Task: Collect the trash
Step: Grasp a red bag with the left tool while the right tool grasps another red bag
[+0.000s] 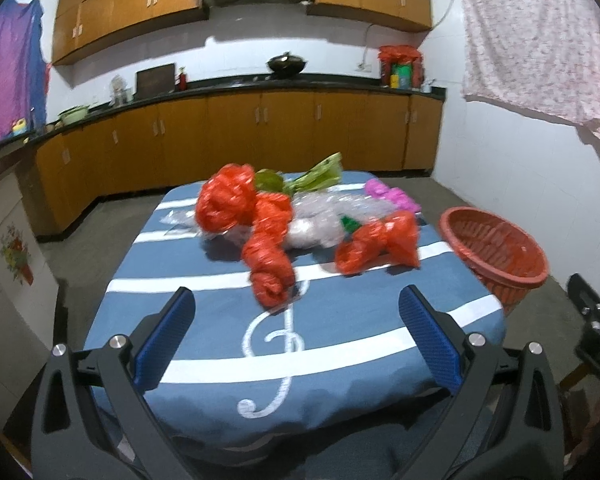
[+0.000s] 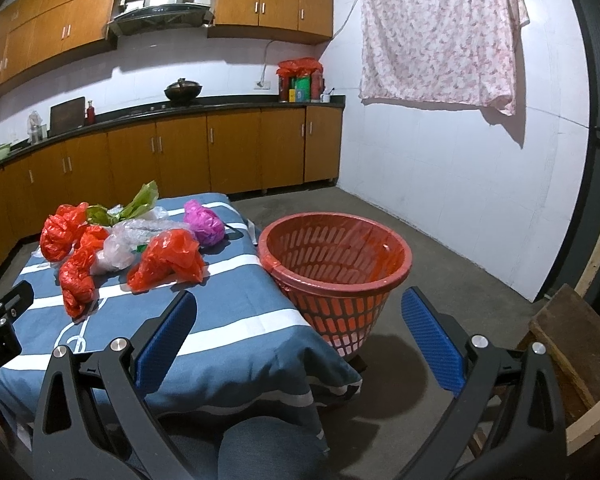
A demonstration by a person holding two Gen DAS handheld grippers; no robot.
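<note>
Crumpled plastic bags lie in a heap on the blue striped tablecloth: a long red bag nearest me, a red bag behind it, another red bag, clear plastic, a pink bag and green wrapping. A red slotted basket stands beside the table's right edge. My left gripper is open and empty, just short of the long red bag. My right gripper is open and empty, in front of the basket.
Orange kitchen cabinets with a black counter run along the back and left. A floral cloth hangs on the white right wall. A wooden board lies at the right. The grey floor lies around the basket.
</note>
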